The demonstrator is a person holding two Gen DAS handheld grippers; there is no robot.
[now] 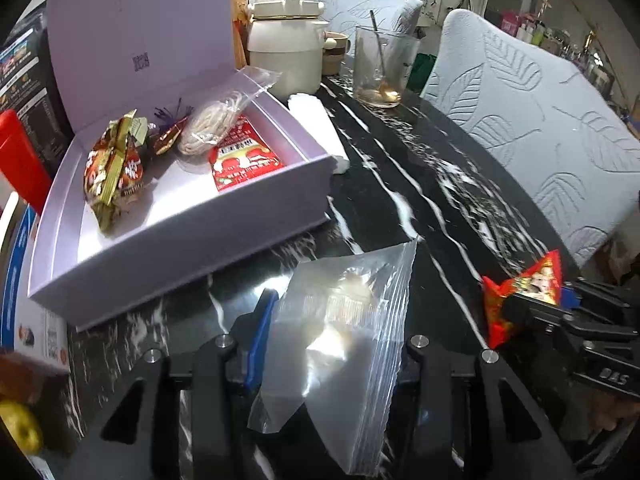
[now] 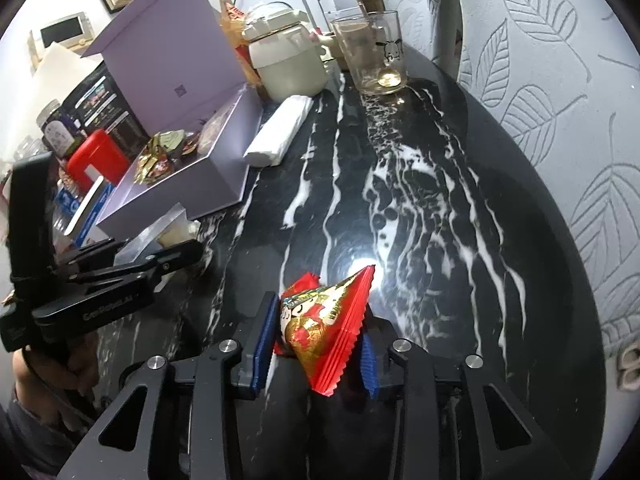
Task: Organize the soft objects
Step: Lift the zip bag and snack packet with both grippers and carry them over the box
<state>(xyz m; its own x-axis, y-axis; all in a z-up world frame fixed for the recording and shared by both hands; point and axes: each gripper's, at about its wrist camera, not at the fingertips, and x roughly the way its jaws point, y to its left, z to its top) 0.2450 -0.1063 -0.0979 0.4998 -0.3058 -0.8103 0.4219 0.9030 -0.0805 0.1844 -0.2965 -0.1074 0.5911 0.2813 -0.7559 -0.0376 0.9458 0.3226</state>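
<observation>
My left gripper [image 1: 328,344] is shut on a clear zip bag [image 1: 344,336] with something pale inside, held just in front of the open lavender box [image 1: 192,248]. The box holds a brown-gold packet [image 1: 114,172], a bag of noodles [image 1: 216,124], a red sachet [image 1: 244,160] and a small candy [image 1: 168,138]. My right gripper [image 2: 318,340] is shut on a red snack packet [image 2: 332,320] low over the black marble table [image 2: 360,200]. In the left wrist view the right gripper [image 1: 516,308] and its red packet [image 1: 524,292] sit at the right edge. The right wrist view shows the left gripper [image 2: 176,254] beside the box [image 2: 180,196].
A white wrapped roll [image 1: 320,128] lies against the box's right side. Behind it stand a cream lidded pot [image 1: 286,48] and a glass with a spoon [image 1: 380,68]. Pale leaf-patterned chair backs [image 1: 540,120] line the table's right edge. A red container [image 1: 20,156] and a green apple [image 1: 20,428] sit left.
</observation>
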